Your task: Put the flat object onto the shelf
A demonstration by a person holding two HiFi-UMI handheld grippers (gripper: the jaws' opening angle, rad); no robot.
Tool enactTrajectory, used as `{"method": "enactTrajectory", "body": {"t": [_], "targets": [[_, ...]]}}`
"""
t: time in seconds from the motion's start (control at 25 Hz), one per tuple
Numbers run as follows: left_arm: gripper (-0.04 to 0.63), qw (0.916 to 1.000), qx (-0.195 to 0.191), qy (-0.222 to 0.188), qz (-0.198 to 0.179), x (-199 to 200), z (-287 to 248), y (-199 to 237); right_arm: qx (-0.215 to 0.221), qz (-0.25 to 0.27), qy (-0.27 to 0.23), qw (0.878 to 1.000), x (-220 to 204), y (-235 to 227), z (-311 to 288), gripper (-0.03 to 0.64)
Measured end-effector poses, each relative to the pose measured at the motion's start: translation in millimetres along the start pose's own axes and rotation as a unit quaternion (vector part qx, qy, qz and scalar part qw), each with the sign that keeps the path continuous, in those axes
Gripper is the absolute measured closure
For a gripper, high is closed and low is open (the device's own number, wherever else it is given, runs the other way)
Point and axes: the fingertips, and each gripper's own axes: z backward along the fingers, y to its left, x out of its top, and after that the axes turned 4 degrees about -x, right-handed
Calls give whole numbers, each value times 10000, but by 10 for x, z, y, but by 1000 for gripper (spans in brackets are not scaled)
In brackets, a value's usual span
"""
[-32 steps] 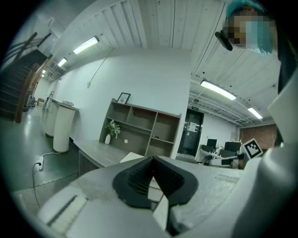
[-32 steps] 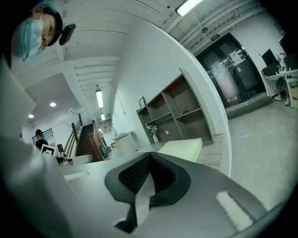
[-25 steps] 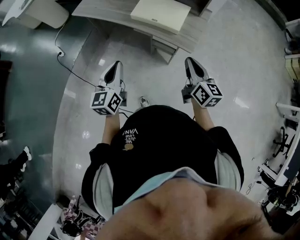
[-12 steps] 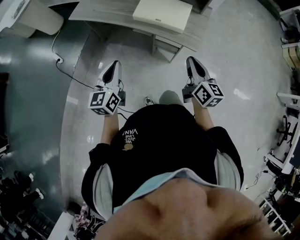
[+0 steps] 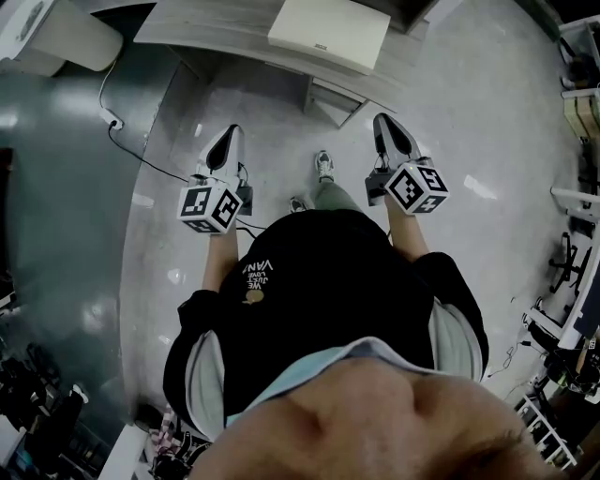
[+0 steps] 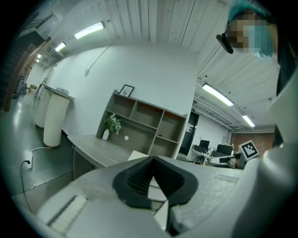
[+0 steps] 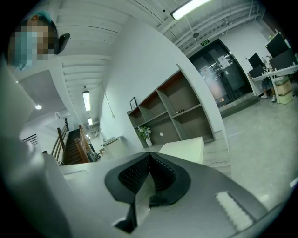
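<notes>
Left gripper (image 5: 232,131) and right gripper (image 5: 381,122) both pinched shut, empty; flat cream box (image 5: 328,33) on desk (image 5: 206,23) ahead of both, shelf (image 6: 144,123) beyond.

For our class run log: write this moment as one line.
left gripper shut, empty | right gripper shut, empty | flat box on desk, not on shelf

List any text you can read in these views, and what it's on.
"VAN", upside down, on the black shirt; the smaller lines beside it are too small to read.
Dark label on the flat object: too small to read.
Green sign over the door: blurred, unreadable.
</notes>
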Motion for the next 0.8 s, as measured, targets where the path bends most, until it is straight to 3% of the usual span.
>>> {"method": "enactTrajectory", "body": {"t": [0.8], "targets": [[594,9999,147,28,-77,314,-1412,220,134,-124,169,9997,556,-808,-1103,623]]}}
